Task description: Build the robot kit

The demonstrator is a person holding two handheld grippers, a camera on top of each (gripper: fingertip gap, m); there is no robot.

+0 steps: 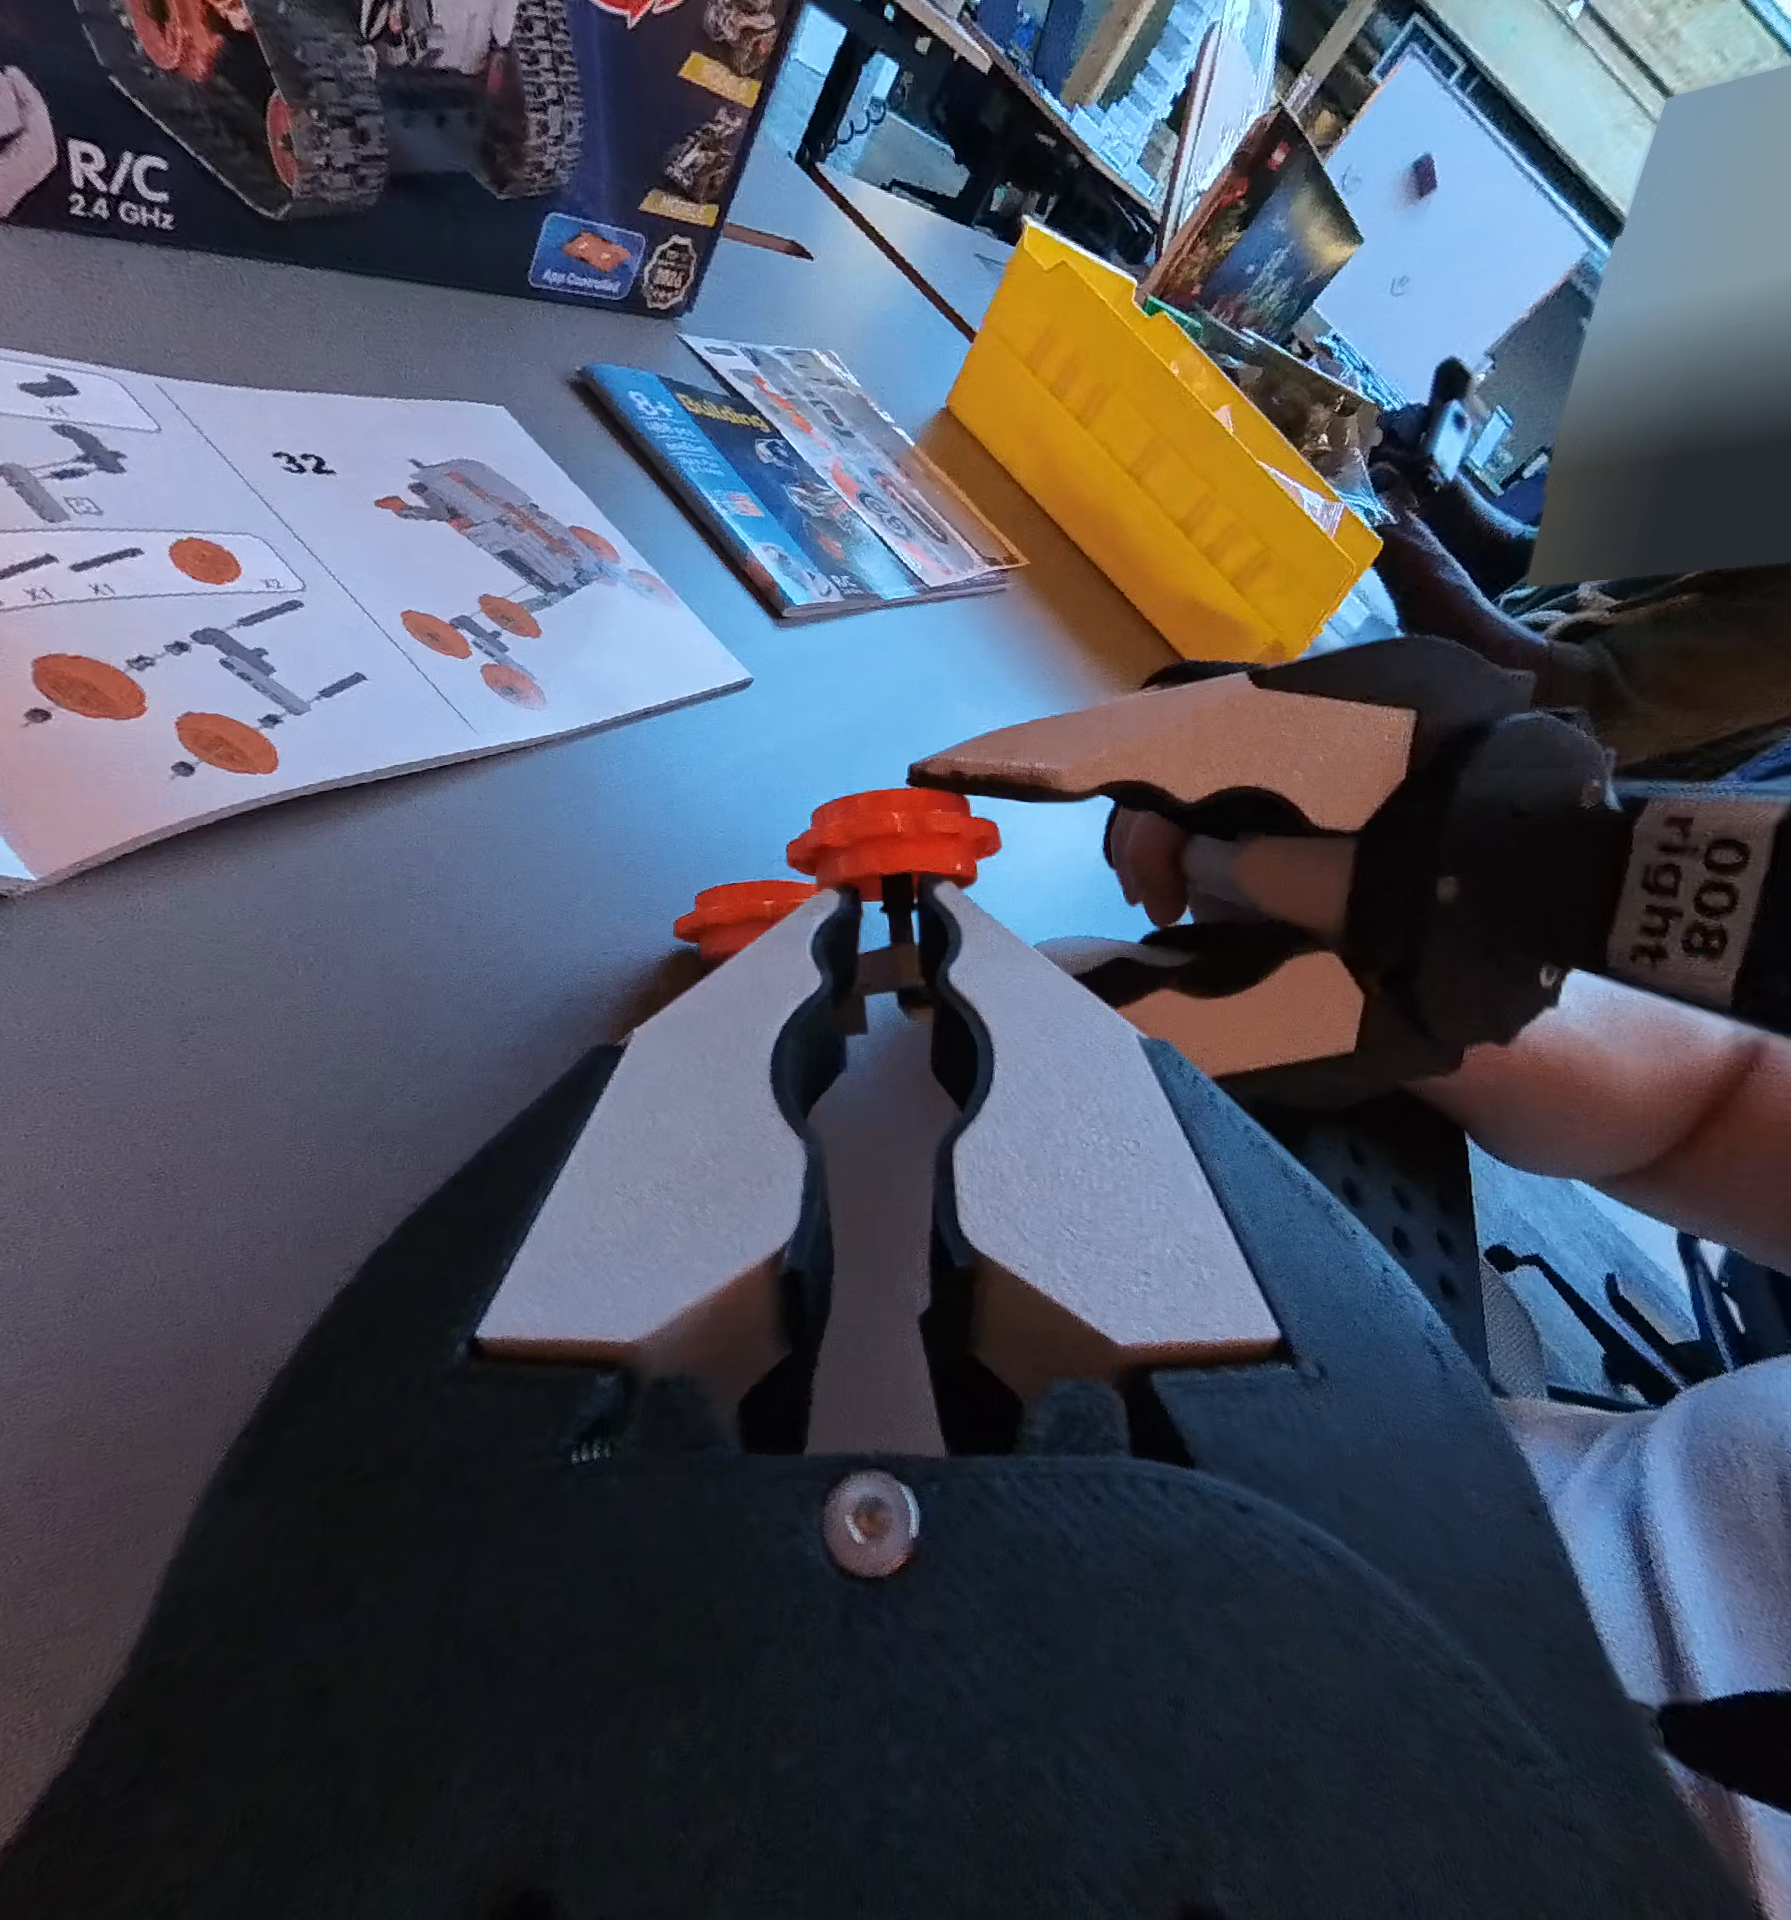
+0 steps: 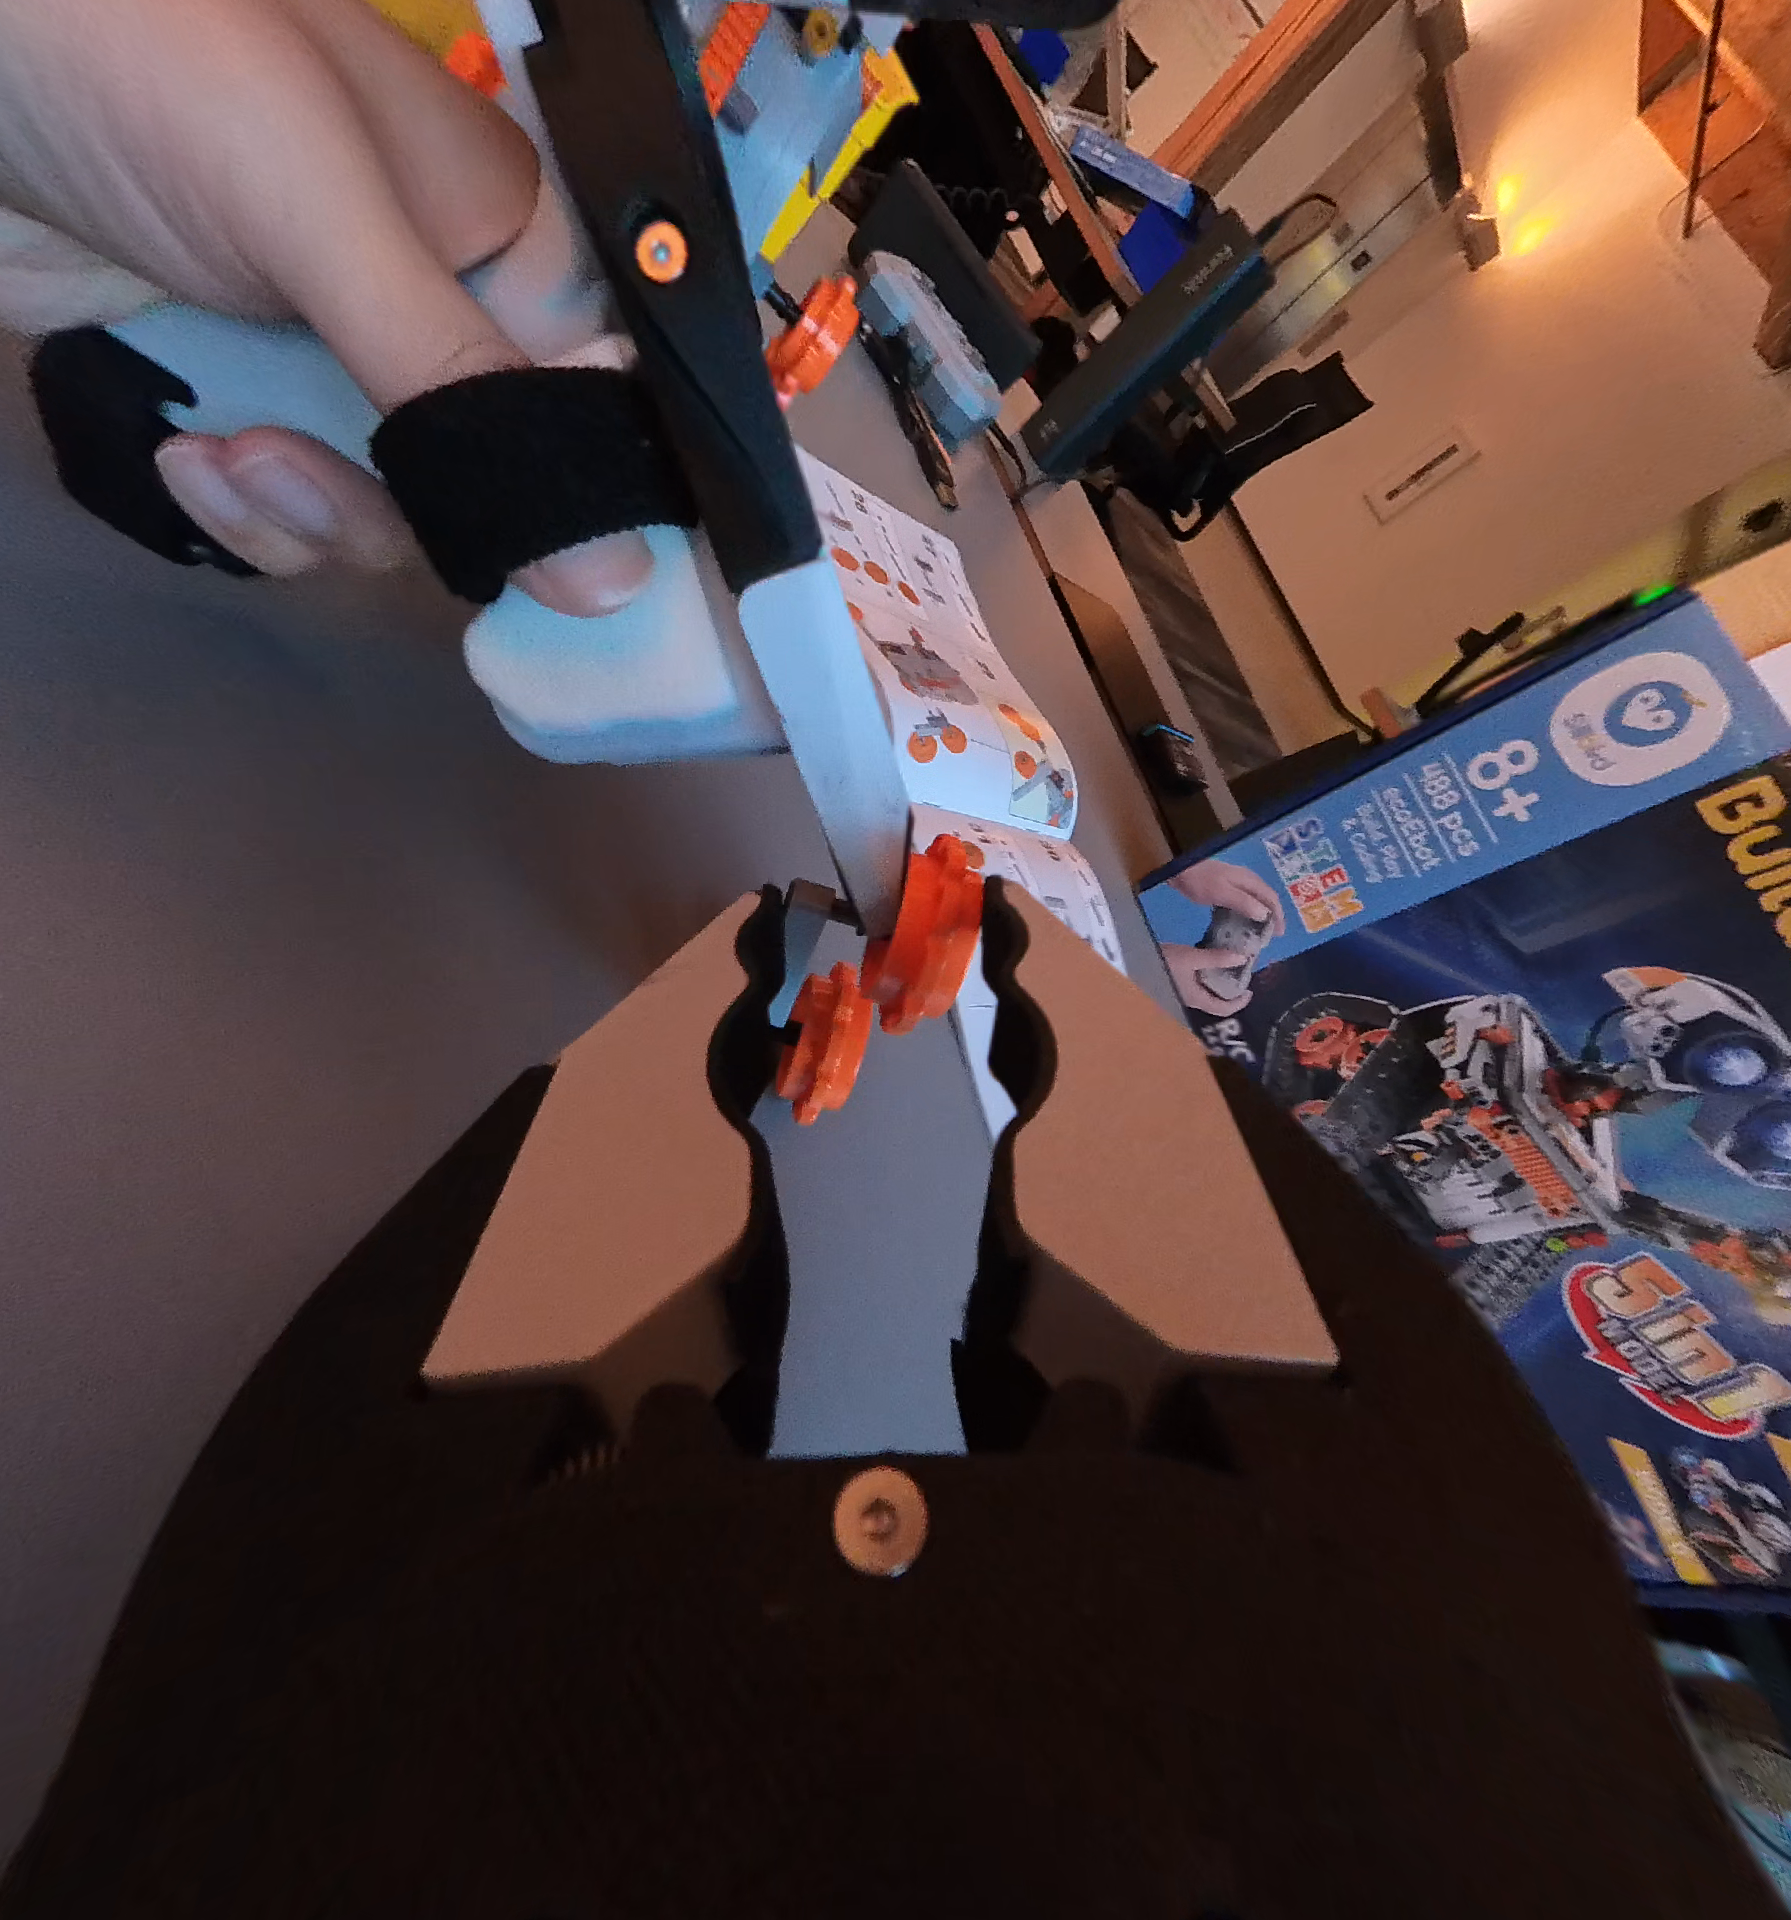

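A small brick assembly is held above the grey table (image 1: 247, 1091): a thin black axle on a grey piece with an orange wheel (image 1: 896, 836) on top and a second orange wheel (image 1: 740, 914) beside it. My left gripper (image 1: 886, 914) is shut on the axle just under the top wheel. My right gripper (image 2: 880, 899) comes in from the right. Its upper finger (image 1: 1130, 748) rests on the top wheel (image 2: 922, 956) and its other finger touches the grey piece (image 2: 806, 902). The second wheel (image 2: 823, 1039) sits between its fingers.
An open instruction booklet (image 1: 351, 623) lies at the left, and a closed booklet (image 1: 797, 488) behind it. A dark blue toy box (image 1: 403, 135) stands at the back. A yellow bin (image 1: 1161, 488) is at the right. A partly built grey model (image 2: 932, 353) sits farther along the table.
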